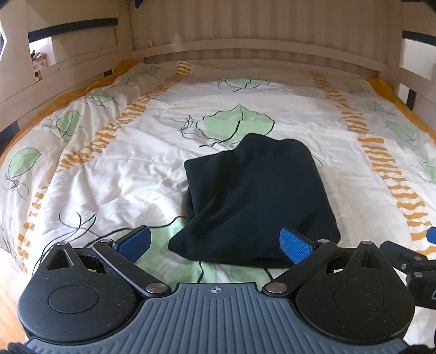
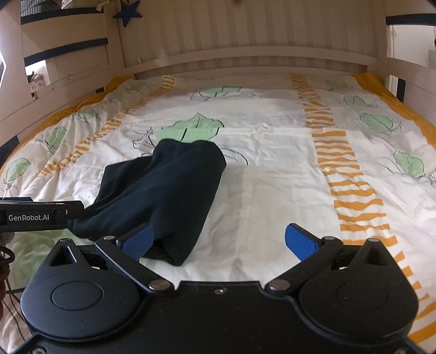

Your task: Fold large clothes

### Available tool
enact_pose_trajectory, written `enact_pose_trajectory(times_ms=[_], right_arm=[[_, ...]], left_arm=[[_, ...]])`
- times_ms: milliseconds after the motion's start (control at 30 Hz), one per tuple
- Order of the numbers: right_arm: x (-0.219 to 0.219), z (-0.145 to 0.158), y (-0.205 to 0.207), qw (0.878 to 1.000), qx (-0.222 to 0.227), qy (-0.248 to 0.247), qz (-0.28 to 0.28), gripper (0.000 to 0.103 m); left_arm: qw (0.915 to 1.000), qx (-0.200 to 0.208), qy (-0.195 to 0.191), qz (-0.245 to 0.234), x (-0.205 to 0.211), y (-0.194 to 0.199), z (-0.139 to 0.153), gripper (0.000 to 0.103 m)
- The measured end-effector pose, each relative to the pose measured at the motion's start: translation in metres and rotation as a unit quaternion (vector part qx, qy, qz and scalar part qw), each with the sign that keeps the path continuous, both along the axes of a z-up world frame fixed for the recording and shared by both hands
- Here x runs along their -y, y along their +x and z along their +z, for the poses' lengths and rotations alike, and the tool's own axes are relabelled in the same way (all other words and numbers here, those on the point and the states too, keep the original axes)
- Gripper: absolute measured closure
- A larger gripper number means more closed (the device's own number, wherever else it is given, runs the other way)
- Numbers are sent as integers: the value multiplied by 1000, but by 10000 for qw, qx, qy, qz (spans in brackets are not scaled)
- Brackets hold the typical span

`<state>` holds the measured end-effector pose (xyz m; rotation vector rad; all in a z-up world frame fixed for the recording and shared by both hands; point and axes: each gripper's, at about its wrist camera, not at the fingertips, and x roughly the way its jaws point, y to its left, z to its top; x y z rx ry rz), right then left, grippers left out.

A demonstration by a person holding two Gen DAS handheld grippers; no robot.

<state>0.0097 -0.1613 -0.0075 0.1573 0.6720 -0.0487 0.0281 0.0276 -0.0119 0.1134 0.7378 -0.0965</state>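
Two grippers up front, both spread wide with nothing between their fingers. From the left wrist view, the left gripper (image 1: 215,242) shows blue, ribbed rubber pads on matte black linkage arms with silver pivot pins, and a grooved grey plate sits below them; its right pad overlaps the near edge of the dark garment (image 1: 253,201) in the frame, though whether it touches the cloth I cannot tell. From the right wrist view, the right gripper (image 2: 219,241) has the same blue textured pads and round black housings, jaws parted over bare bedding, with its left pad just at the garment's (image 2: 160,196) near corner. That garment is a soft, fleece-like bundle, navy to black, folded into a thick wedge with rounded edges, lying flat near the middle of the duvet (image 1: 122,168), closer to the grippers than to the headboard. The duvet is white, rumpled cotton, printed with pale green leaves outlined in thin black strokes and crossed by bands of jagged orange stripes, with an orange border along its sides. Beyond it rises the pale wooden headboard (image 1: 259,24), vertically slatted, with dark-trimmed rails at either side. Over in the right wrist view a dark blue star (image 2: 128,12) hangs on the upper left post.
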Motion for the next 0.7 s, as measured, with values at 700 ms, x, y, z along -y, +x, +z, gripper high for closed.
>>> enact_pose_trajectory(times_ms=[700], right_arm=[[-1,9,-15,9998,-61,212,-6,1]], left_arm=[[9992,-364,2,132,-10,-15,-6,1]])
